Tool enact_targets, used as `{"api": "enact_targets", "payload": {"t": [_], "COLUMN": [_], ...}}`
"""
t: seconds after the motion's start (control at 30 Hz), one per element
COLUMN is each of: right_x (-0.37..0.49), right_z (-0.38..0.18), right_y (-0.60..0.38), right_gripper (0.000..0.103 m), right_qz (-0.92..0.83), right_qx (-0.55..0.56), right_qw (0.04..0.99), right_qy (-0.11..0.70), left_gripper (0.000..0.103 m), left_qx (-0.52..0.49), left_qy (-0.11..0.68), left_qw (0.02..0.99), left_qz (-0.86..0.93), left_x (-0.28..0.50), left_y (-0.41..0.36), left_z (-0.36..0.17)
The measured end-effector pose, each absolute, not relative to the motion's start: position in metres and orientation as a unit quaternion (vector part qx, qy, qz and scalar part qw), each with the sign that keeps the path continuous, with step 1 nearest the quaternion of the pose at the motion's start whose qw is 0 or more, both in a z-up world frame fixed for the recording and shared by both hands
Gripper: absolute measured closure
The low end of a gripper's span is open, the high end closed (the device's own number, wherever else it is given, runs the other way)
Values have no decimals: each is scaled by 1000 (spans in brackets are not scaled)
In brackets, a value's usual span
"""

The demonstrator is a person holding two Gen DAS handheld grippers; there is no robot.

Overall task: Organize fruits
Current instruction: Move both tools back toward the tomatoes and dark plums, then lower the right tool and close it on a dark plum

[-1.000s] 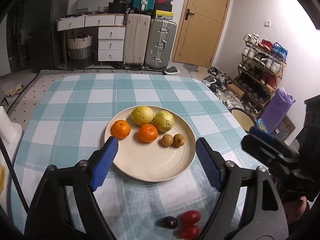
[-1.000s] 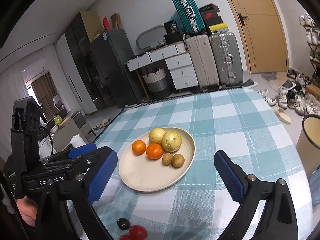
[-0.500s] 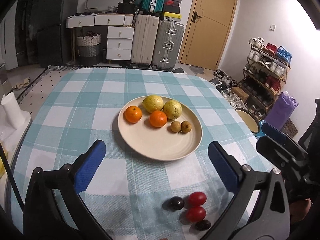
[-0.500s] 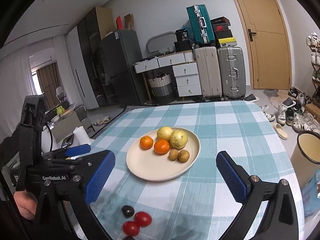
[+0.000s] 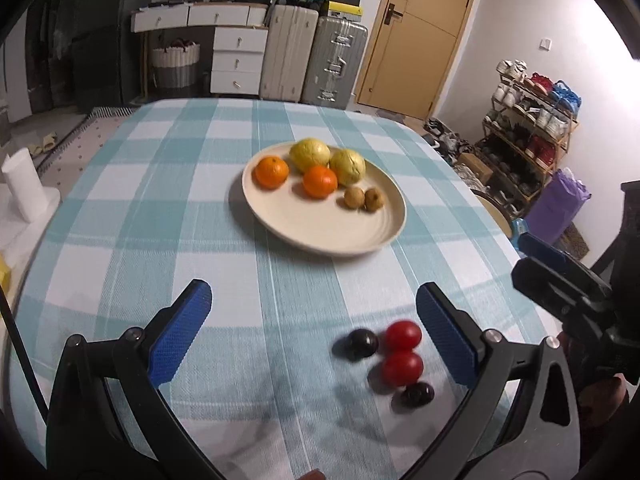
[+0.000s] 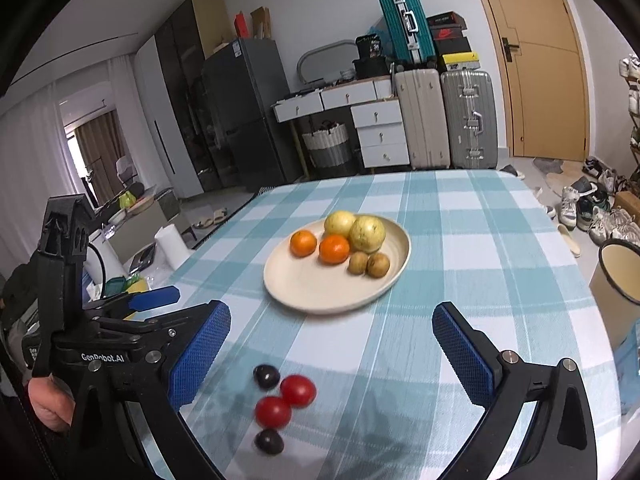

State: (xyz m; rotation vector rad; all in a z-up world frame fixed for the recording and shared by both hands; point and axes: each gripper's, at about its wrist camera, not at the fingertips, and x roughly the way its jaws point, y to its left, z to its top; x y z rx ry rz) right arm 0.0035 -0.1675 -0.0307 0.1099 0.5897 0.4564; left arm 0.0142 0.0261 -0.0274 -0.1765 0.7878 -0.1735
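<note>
A cream plate (image 5: 332, 228) (image 6: 320, 292) on the checked tablecloth holds two oranges (image 5: 272, 171) (image 6: 303, 243), two yellow-green fruits (image 5: 310, 154) (image 6: 367, 233) and two small brown fruits (image 5: 354, 197) (image 6: 378, 265). Nearer me, two red tomatoes (image 5: 403, 335) (image 6: 298, 390) and two dark plums (image 5: 362, 343) (image 6: 267, 375) lie on the cloth. My left gripper (image 5: 314, 330) is open and empty, above the cloth left of the tomatoes. My right gripper (image 6: 332, 350) is open and empty, above the tomatoes and plums.
The table's right edge (image 5: 492, 216) drops to the floor, with a cream bin (image 6: 618, 276) beside it. A white paper roll (image 5: 22, 184) stands off the left edge. Suitcases (image 5: 312, 60) and a drawer unit stand by the back wall.
Both grippers have pulled back and up from the plate. The plate now looks farther away and the tomatoes and plums have come fully into view. Both stay open.
</note>
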Motion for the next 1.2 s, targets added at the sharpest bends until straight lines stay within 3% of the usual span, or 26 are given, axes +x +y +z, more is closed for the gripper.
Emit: {"api": "enact_targets", "payload": {"t": [0.4,0.9,1.2], "right_x": [-10,-39,-44], "right_z": [-70,-98,-106], "right_y": [-164,-136,-129], "right_gripper": [0,1,17], "right_qz": [249,279,287], "right_qx": [51,25,5], "right_qw": [897,878,871], "right_qy": [361,387,399], "left_gripper": [1,1,1], "left_qx": [-78,-93,-98], "left_qy": [417,430,435], "left_qw": [903,896,893], "left_qz": [-65,-58,-59], "left_x": [4,7,9], "left_y": [38,50,52], "left_z": [-57,-68,-72]}}
